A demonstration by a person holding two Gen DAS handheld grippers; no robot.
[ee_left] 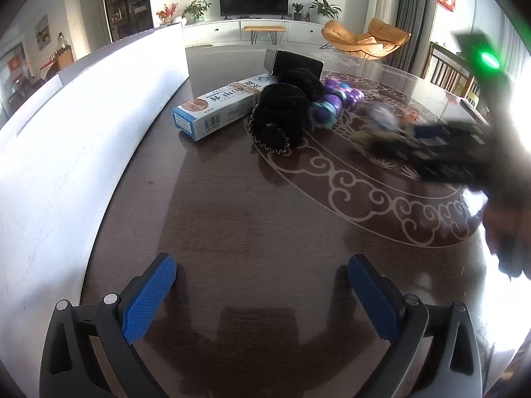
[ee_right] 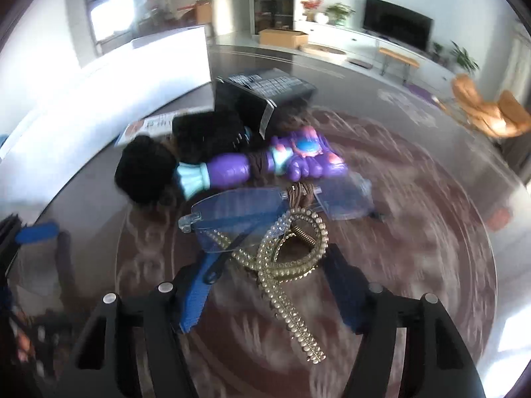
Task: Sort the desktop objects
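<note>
My right gripper points down at a gold rhinestone hair clip on the dark table. The clip's loop lies between the blue pads, with a small gap showing on the left side. Blue-lensed rimless glasses lie over the clip, one temple arm resting by the left pad. Beyond them sit a purple toy, black scrunchies and a black box. My left gripper hovers open and empty over bare table. In the left wrist view the right gripper is a dark blur at the right.
A tall white bin runs along the table's left side. A blue-and-white toothpaste carton lies beside the scrunchies and purple toy. The table is dark glass with a pale swirl pattern. A hand shows at the right edge.
</note>
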